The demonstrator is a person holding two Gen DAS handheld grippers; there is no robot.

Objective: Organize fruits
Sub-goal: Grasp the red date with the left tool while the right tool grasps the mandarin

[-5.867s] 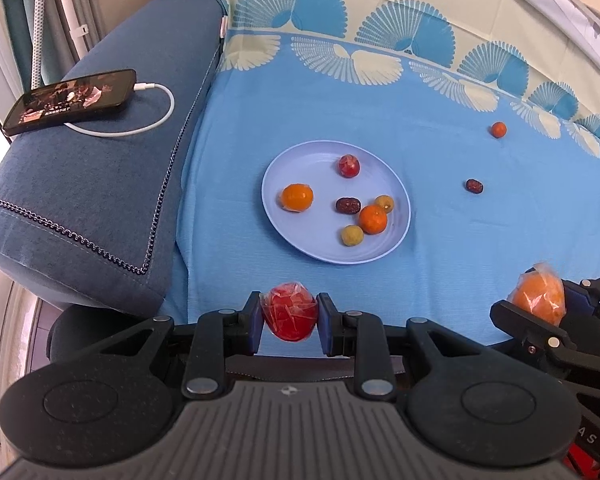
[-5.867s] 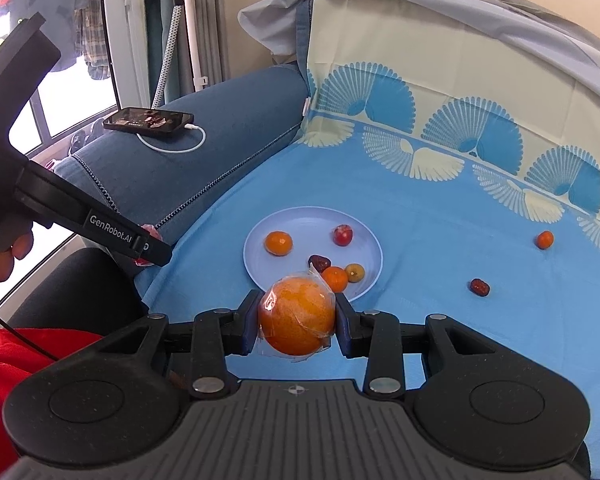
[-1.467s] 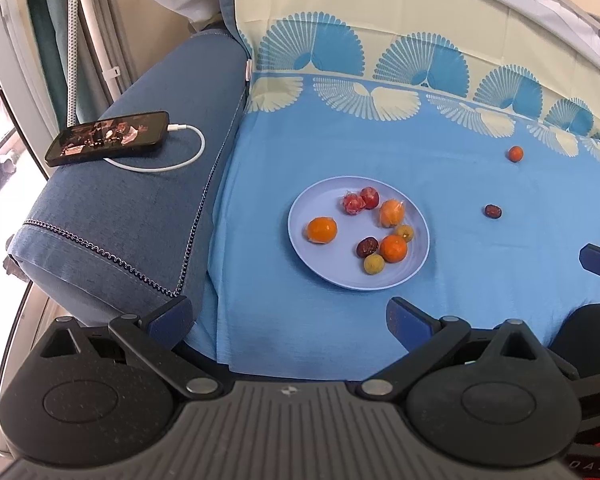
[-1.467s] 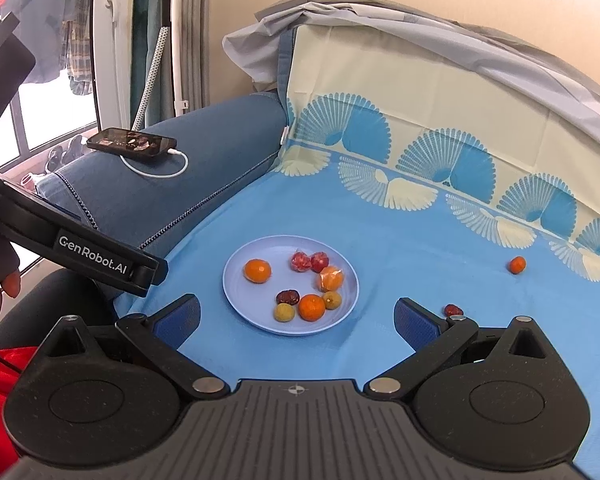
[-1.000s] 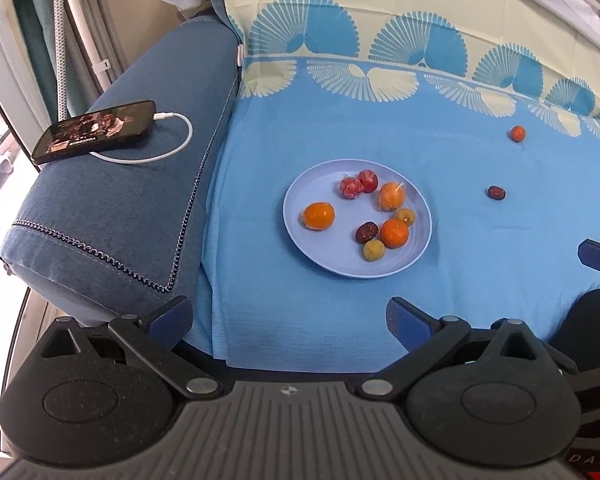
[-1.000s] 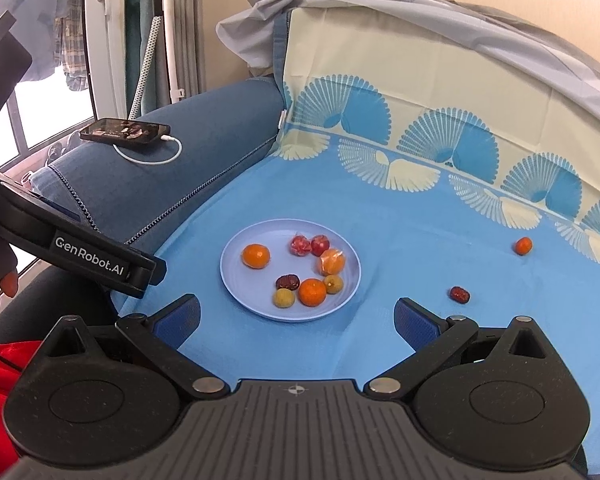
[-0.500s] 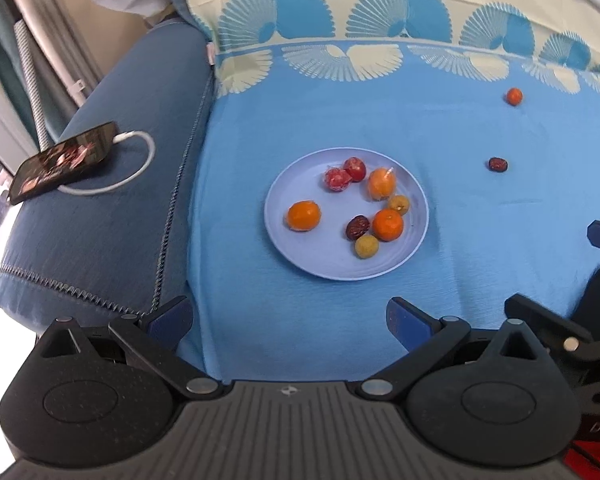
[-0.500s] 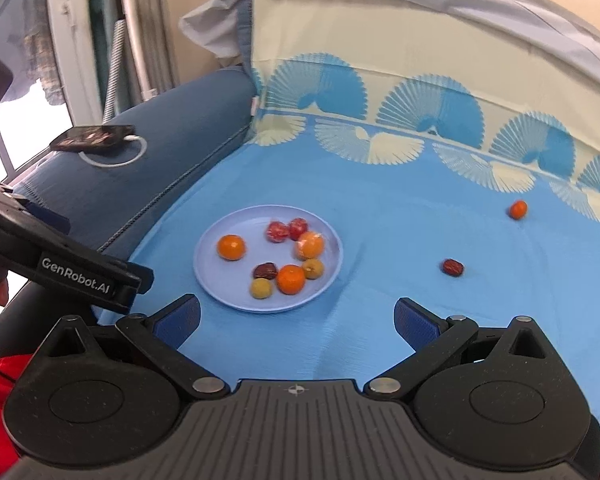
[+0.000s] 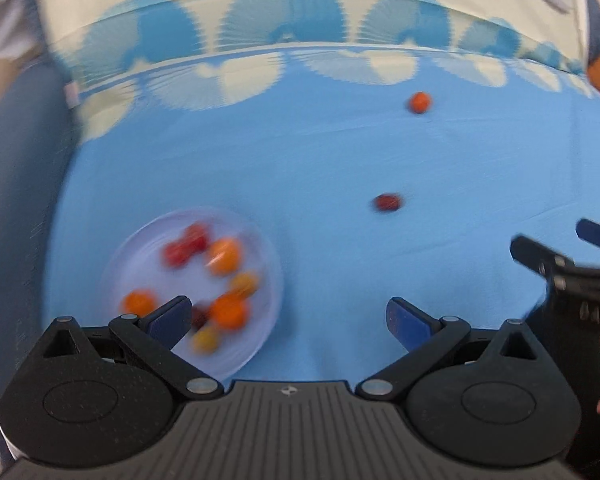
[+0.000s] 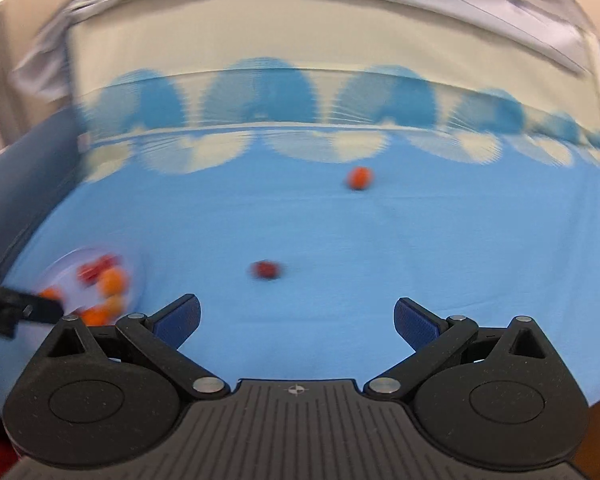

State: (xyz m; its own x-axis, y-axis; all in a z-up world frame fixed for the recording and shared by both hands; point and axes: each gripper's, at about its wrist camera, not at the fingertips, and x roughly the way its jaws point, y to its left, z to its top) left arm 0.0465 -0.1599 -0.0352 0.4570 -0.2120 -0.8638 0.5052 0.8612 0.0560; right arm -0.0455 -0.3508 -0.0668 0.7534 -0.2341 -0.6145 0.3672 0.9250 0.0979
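Note:
Both views are blurred by motion. A pale blue plate [image 9: 256, 236] holding several small orange, red and yellow fruits lies low on the left in the left wrist view, and at the left edge in the right wrist view as the plate [image 10: 64, 268]. A dark red fruit [image 9: 388, 202] [image 10: 265, 270] and a small orange fruit [image 9: 420, 102] [image 10: 359, 177] lie loose on the blue sheet. My left gripper [image 9: 288, 318] is open and empty, its left finger over the plate's near side. My right gripper [image 10: 297, 320] is open and empty, short of the dark red fruit.
The blue sheet [image 9: 320, 168] covers a sofa seat, with a fan-patterned cloth [image 10: 268, 100] over the backrest. A denim-blue armrest [image 9: 16, 184] runs along the left. The right gripper's body [image 9: 572, 276] and a hand show at the left view's right edge.
Both grippers have swung right and forward across the sheet, still open. The plate has slid to the left of both views and the two loose fruits have come nearer.

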